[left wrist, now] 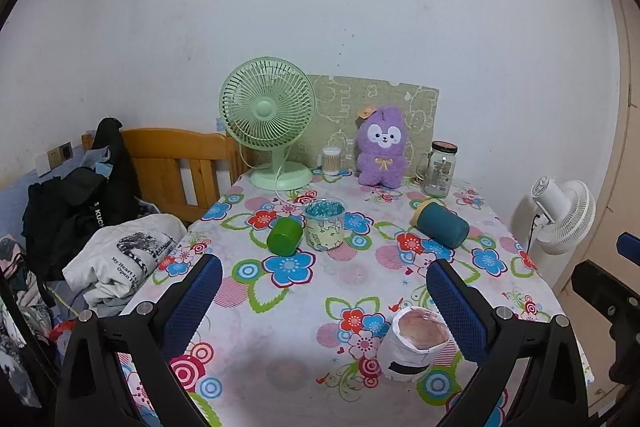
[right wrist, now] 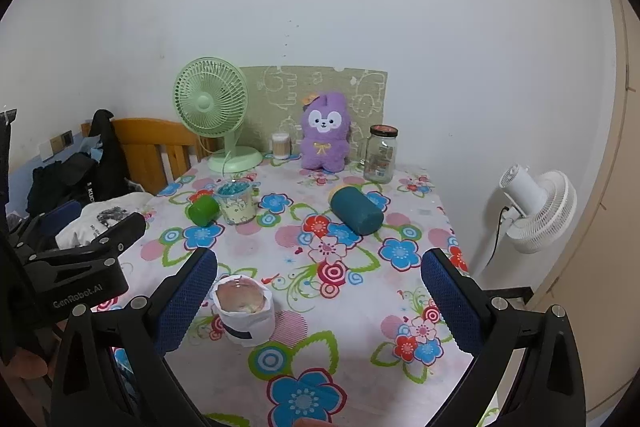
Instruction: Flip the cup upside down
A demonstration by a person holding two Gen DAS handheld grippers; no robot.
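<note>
Left wrist view is showing a clothes pile [left wrist: 116, 259] lying past the tabletop's [left wrist: 280, 339] left edge, left tongs [left wrist: 324, 301] gaping empty; the white cup [left wrist: 414, 345] is standing upright near the front edge. Right tongs [right wrist: 318, 297] are spreading wide, empty, the left tool's body appearing only there.

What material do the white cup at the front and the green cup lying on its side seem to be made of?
The white cup looks like thin paper, matte: its wall is creased and its rim uneven. The green cup looks like hard plastic, smooth with a slight gloss: one even colour with soft highlights. Neither can be confirmed by look alone.
</note>
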